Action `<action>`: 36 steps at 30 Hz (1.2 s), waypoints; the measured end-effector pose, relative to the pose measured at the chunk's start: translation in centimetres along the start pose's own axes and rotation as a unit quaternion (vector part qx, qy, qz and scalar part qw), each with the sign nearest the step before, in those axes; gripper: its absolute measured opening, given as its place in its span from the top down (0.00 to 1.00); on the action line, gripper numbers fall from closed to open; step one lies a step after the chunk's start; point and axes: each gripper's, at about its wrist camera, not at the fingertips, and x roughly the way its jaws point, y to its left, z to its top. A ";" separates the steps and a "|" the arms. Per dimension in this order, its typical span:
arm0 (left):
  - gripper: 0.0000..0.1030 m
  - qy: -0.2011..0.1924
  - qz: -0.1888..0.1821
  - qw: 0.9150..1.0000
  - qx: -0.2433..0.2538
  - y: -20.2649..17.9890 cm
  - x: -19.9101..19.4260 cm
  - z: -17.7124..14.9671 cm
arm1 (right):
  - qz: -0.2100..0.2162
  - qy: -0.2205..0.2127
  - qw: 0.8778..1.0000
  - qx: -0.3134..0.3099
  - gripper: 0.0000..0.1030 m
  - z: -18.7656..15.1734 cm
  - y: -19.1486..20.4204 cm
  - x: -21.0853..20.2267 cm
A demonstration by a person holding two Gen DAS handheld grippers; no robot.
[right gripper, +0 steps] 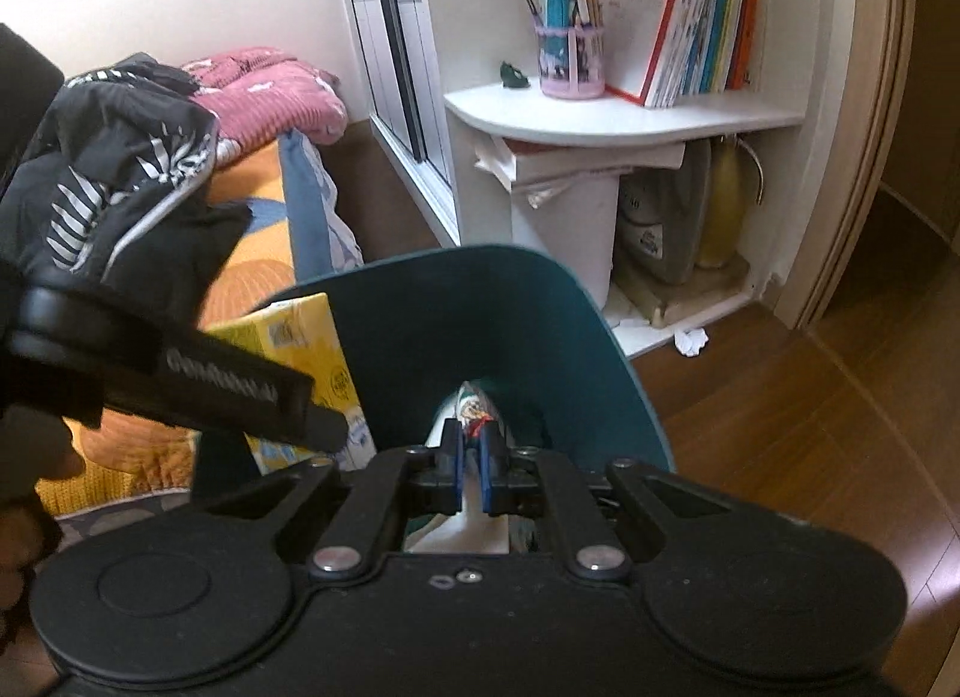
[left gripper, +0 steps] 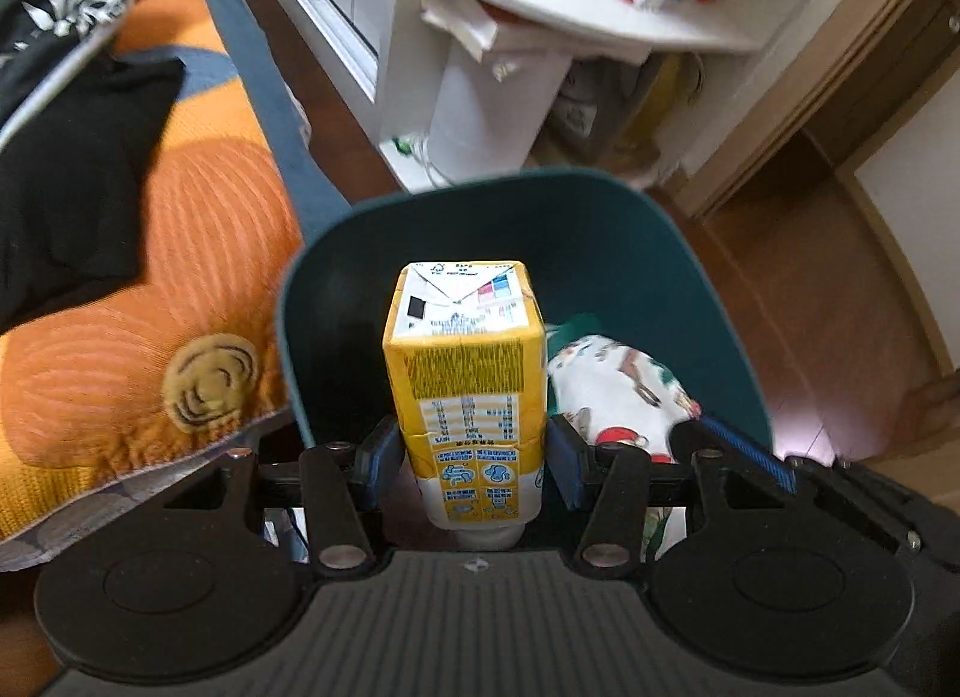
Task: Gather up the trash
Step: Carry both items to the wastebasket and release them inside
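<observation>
The yellow carton (left gripper: 465,373) between the jaws carries print too blurred to read. The embossed lettering on the black gripper arm (right gripper: 222,382), left of the claw, is also illegible.

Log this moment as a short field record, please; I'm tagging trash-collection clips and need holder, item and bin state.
left gripper: shut on carton, yellow and white, held over the bin
right gripper: shut on wrapper, white with printed figures, held at the bin's mouth
bin: dark teal, open top, beside the bed
bin contents: cannot tell, the held items hide the bottom
loose trash: crumpled paper on the floor by the shelf
</observation>
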 end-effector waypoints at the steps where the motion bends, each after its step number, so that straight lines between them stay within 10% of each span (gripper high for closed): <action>1: 0.51 0.005 0.001 1.000 0.001 0.0 0.5 0.1 | -0.001 0.004 1.000 0.000 0.91 0.0 0.0 0.2; 17: 0.43 0.015 -0.006 1.000 0.001 0.3 1.0 -1.2 | 0.008 0.030 0.999 -0.010 0.70 -0.5 0.4 -2.3; 36: 0.43 -0.057 -0.017 0.998 0.018 4.1 -11.9 -6.1 | 0.045 -0.023 0.998 -0.032 0.53 -0.7 7.2 -11.9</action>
